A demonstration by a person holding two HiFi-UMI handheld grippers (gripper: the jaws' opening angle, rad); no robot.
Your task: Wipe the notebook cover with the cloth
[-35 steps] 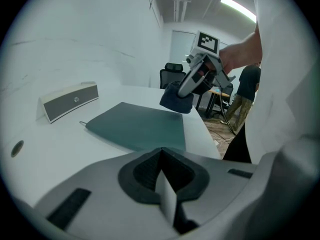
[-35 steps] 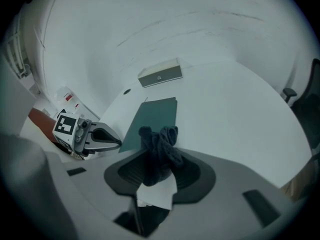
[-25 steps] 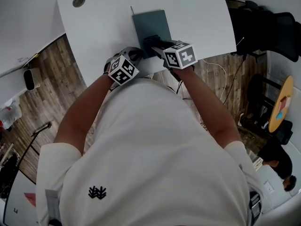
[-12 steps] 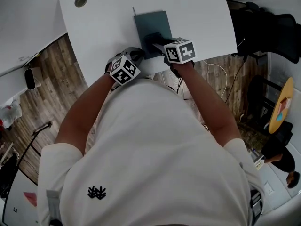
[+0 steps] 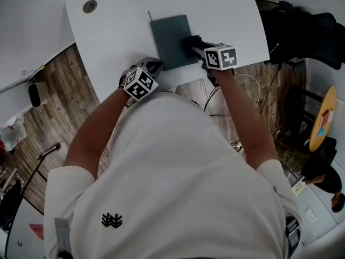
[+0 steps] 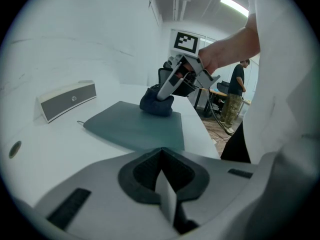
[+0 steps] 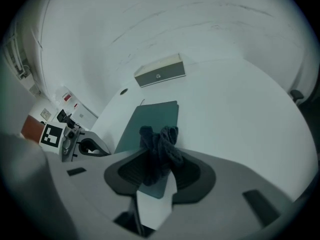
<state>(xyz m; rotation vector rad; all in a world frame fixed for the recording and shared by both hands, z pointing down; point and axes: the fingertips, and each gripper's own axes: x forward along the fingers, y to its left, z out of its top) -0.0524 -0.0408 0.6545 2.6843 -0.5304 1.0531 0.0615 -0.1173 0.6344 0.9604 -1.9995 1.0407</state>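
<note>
Right gripper view: cloth [image 7: 160, 138] in right hand-held gripper [image 7: 159, 166], atop notebook [image 7: 150, 116]

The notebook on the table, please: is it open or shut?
Shut: the notebook lies flat, only its plain cover showing, no pages.

- An office or lab-type room is what's shown, not a home.
- A big white table [image 5: 108, 36] with a cable grommet [image 5: 89, 6] is spread out ahead of the jaws of the left gripper [image 6: 161, 151].
- A flat grey box [image 7: 160, 70] is parked far ahead of the jaws of the right gripper [image 7: 157, 155].
- A black office chair [image 5: 307, 31] is seen off to the right of those jaws, and loose cables [image 5: 248, 85] are seen on wood-plank floor [image 5: 59, 90].
- A ceiling strip light [image 6: 235, 5] and a standing person [image 6: 235, 91] are seen far beyond the left jaws.
</note>
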